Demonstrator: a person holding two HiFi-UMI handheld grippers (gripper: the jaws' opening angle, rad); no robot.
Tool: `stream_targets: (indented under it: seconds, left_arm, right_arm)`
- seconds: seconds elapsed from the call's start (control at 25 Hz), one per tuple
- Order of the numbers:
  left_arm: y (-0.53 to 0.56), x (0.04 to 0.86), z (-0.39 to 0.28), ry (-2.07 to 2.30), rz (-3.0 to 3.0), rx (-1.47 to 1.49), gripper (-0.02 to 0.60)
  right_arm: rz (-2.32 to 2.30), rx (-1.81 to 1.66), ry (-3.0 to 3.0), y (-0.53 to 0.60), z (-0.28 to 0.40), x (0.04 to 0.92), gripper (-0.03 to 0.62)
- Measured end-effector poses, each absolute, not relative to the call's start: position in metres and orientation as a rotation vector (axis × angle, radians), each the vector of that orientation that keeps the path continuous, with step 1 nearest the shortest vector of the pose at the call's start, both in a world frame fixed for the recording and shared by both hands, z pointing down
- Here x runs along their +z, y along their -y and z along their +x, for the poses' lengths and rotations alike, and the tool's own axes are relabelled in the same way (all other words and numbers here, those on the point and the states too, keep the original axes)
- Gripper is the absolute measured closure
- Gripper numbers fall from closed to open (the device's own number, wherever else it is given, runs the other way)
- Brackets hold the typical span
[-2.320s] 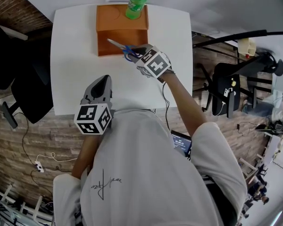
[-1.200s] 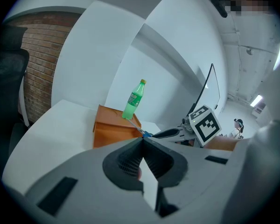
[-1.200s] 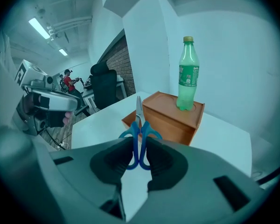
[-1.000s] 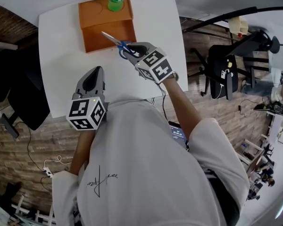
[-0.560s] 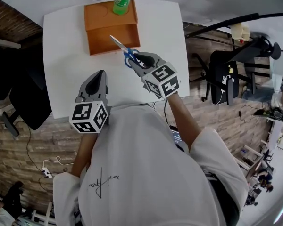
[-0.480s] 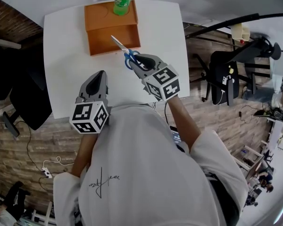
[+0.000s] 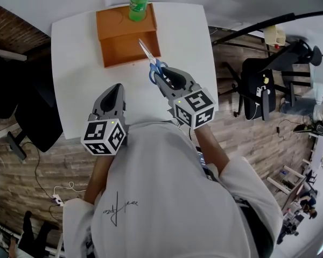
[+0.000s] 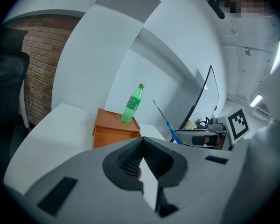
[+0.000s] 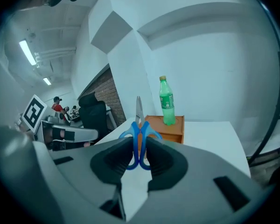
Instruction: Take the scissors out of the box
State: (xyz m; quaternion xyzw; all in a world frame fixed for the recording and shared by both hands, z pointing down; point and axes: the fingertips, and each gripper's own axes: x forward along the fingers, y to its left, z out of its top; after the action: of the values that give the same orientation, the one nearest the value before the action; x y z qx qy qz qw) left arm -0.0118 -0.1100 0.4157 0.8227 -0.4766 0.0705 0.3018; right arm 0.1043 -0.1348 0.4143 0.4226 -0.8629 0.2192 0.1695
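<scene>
Scissors point(image 7: 152, 63) drawn back from the orange box point(image 7: 118, 31) since a second ago, now held above the white surface point(image 7: 75, 79), blades toward the box. Right claw point(image 7: 161, 77) partly spread, pinching the blue handles. Left claw point(image 7: 114, 90) pressed together, empty, unmoved at the near edge.

- Table point(image 7: 81, 63): upper centre of the head view.
- Box point(image 7: 126, 39): on the table's far part, upper centre.
- Bottle point(image 7: 139, 3): upright on the box's top, toward its far right corner.
- Scissors point(image 7: 152, 62): between the jaws of the right gripper point(image 7: 164, 77), right of centre, tips overlapping the box's lower right.
- Left gripper point(image 7: 114, 93): lower left of the scissors, at the table's near edge.
- Chair point(image 7: 32, 117): left of the table.
</scene>
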Motion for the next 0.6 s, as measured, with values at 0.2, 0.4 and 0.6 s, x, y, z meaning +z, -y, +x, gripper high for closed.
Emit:
stream_targets:
  seconds: [0.2,0.4,0.6]
  left_arm:
    - [0.112,0.413,-0.005,1.248,2.188,0.180,0.574]
    - [0.115,0.407,-0.007,1.246,2.192,0.164,0.574]
    - [0.114,0.405,-0.008,1.248,2.184,0.157,0.574]
  right_arm:
    - [1.254,0.573,2.471,0.129,0.111,0.404,0.497]
    - [1.298,0.561,2.492,0.125,0.113,0.395,0.497]
    - [1.298,0.572,2.511,0.122,0.112,0.390,0.497]
